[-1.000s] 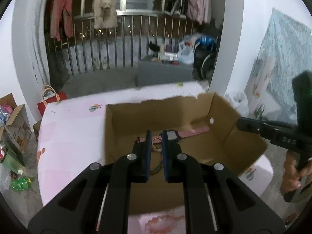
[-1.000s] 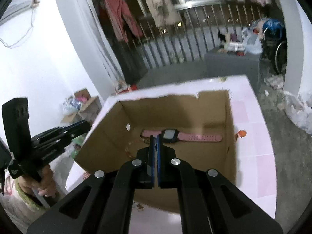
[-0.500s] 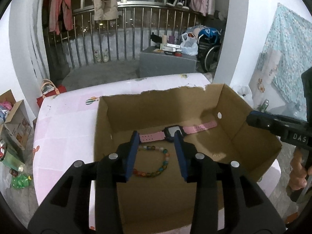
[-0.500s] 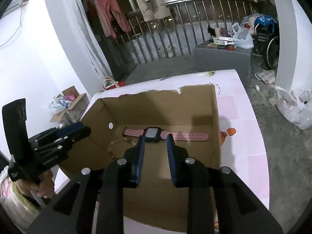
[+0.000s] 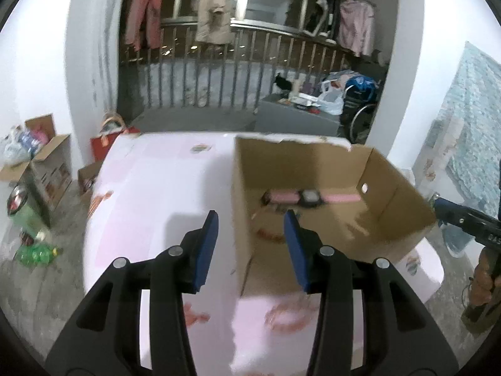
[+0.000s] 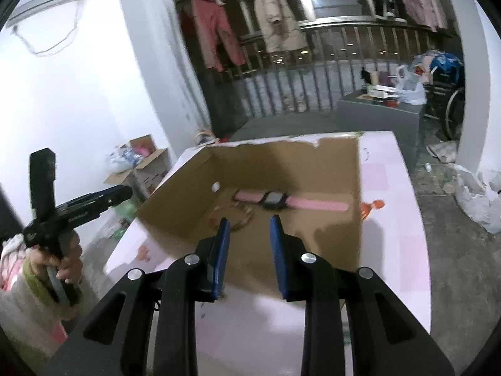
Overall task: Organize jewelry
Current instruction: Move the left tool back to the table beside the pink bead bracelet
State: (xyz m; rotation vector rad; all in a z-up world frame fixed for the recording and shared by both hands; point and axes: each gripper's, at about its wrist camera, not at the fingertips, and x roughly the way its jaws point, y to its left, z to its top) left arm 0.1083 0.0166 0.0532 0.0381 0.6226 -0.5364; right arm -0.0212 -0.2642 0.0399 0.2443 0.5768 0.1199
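Pink-patterned table (image 5: 162, 188) bearing a cardboard box (image 5: 397, 206), railing (image 5: 219, 72) with hung clothes behind, both tools spreading, empty.

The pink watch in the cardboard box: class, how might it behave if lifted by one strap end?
The pink watch lies flat with thin straps, so it would probably droop. Its dark case sits mid-strap, likely swinging lowest. It looks light, so a nudge could slide it across the cardboard box floor.

Clothes hang above a metal balcony railing (image 5: 219, 72) at upper centre. An open brown cardboard carton of clutter (image 5: 47, 163) sits far left; a grey cabinet (image 6: 379, 109) stands upper right.
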